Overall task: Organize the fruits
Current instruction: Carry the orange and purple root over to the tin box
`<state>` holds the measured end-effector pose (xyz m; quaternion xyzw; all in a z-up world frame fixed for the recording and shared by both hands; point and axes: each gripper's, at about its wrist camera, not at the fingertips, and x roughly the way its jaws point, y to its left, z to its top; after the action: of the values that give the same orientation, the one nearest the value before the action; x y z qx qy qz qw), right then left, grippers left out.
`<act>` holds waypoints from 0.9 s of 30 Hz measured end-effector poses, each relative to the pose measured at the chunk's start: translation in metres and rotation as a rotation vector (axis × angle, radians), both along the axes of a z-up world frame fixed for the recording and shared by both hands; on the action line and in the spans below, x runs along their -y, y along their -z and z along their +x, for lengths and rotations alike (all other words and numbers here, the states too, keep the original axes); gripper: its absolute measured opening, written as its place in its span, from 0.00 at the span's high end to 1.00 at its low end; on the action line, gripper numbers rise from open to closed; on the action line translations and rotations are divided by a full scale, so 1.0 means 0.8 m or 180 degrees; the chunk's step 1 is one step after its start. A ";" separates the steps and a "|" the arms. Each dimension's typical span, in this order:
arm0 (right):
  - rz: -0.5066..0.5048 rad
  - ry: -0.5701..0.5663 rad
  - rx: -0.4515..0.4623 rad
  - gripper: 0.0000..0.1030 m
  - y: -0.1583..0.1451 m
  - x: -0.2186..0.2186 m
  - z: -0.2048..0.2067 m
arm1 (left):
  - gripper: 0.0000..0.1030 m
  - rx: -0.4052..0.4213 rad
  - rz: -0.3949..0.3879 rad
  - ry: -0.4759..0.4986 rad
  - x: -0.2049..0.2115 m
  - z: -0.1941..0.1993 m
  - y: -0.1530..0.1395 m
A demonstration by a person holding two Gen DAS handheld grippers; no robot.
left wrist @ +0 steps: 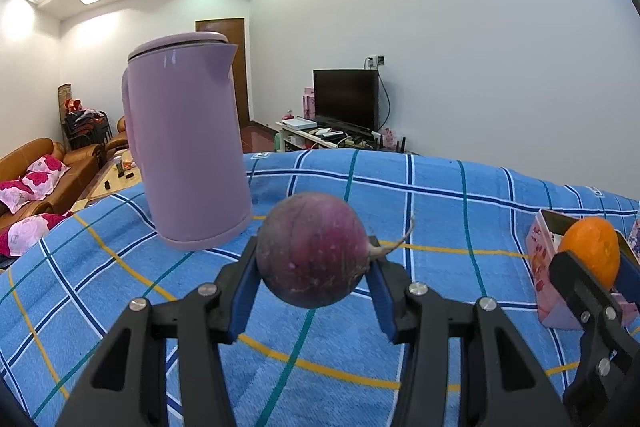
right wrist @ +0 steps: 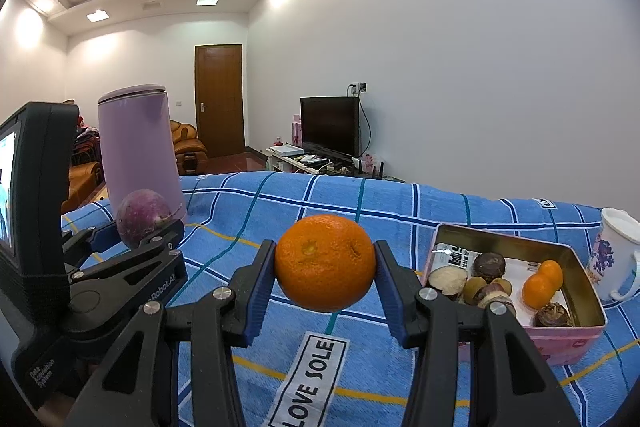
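I have the left gripper (left wrist: 314, 277) clamped on a purple radish (left wrist: 312, 249) and the right gripper (right wrist: 325, 277) clamped on an orange (right wrist: 325, 263), both lifted clear of the blue cloth (right wrist: 248, 227) so nothing drags. The tin (right wrist: 560, 339) near the cloth's right edge already holds produce, so I judge both are headed there, beside the mug (right wrist: 614, 255).
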<state>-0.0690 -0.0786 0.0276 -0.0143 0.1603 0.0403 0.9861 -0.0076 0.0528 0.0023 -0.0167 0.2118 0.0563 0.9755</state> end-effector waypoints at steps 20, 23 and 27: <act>-0.0003 0.0046 -0.0029 0.51 -0.002 0.024 -0.016 | 0.50 -0.0028 0.0079 0.0116 0.020 -0.009 -0.001; -0.0005 0.0056 -0.0034 0.51 -0.003 0.027 -0.018 | 0.50 -0.0048 0.0087 0.0159 0.026 -0.010 -0.001; -0.0012 0.0068 -0.0038 0.51 -0.005 0.033 -0.023 | 0.50 -0.0059 0.0122 0.0218 0.036 -0.012 -0.002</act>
<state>-0.0873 -0.1054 0.0314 -0.0141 0.1665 0.0295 0.9855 -0.0174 0.0244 0.0037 0.0098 0.2201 0.0271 0.9750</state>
